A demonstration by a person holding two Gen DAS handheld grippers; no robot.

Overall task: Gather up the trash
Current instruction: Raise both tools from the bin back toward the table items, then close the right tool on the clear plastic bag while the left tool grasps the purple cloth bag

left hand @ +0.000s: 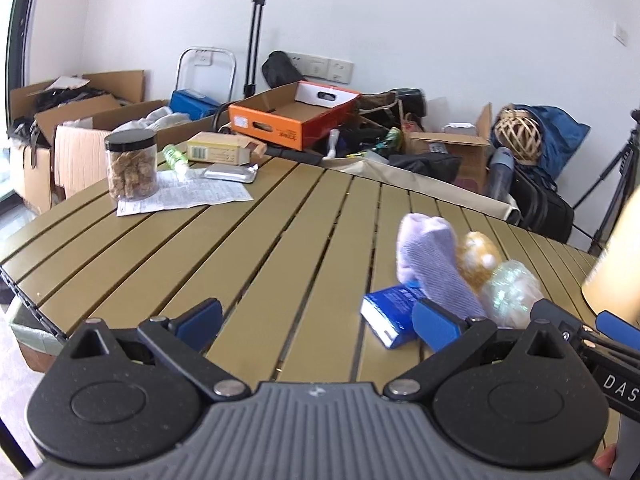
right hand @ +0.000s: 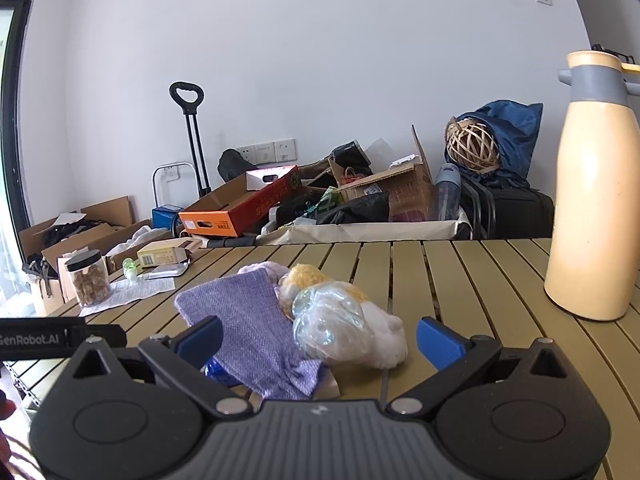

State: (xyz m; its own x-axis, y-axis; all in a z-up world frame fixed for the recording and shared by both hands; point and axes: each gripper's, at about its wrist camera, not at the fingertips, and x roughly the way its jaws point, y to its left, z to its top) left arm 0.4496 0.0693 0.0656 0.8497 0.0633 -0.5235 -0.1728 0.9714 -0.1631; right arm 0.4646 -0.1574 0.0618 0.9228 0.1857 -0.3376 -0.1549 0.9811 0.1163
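- Left gripper (left hand: 318, 322): fingers are standing spread wide, grasping nothing, hovering over bare slats of the olive slatted desk (left hand: 240, 248). Its right blue pad is sitting just beside the blue packet (left hand: 390, 314); whether they are touching I cannot tell.
- Right gripper (right hand: 320, 340): fingers are likewise released and wide apart, with the trash pile lying between and just ahead of them, nothing clamped.
- Trash pile, left wrist view: lilac knitted cloth (left hand: 434, 266), crumpled clear plastic wrap (left hand: 512, 294) and a yellowish wad (left hand: 478, 258) are bunching together to the right of centre, all motion-blurred.
- Right wrist view is showing the same pile sharply: the cloth (right hand: 250, 320) is draping over the blue packet (right hand: 218, 372), leaving only a sliver of blue visible; the plastic wrap (right hand: 328, 330) is lying on something white and fluffy (right hand: 386, 344), which the left view is not resolving.
- Only the right wrist view is showing the whole cream thermos jug (right hand: 596, 184), standing upright on the desk, well apart from the pile; in the left view it is a blurred cream edge cut off by the frame.
- Only the left wrist view is showing clearly the far desk corner: a black-lidded snack jar (left hand: 131, 164) standing on a printed paper sheet (left hand: 188, 196), with a foil packet (left hand: 230, 173) near it.
- Print on the packet is unreadable in both views.
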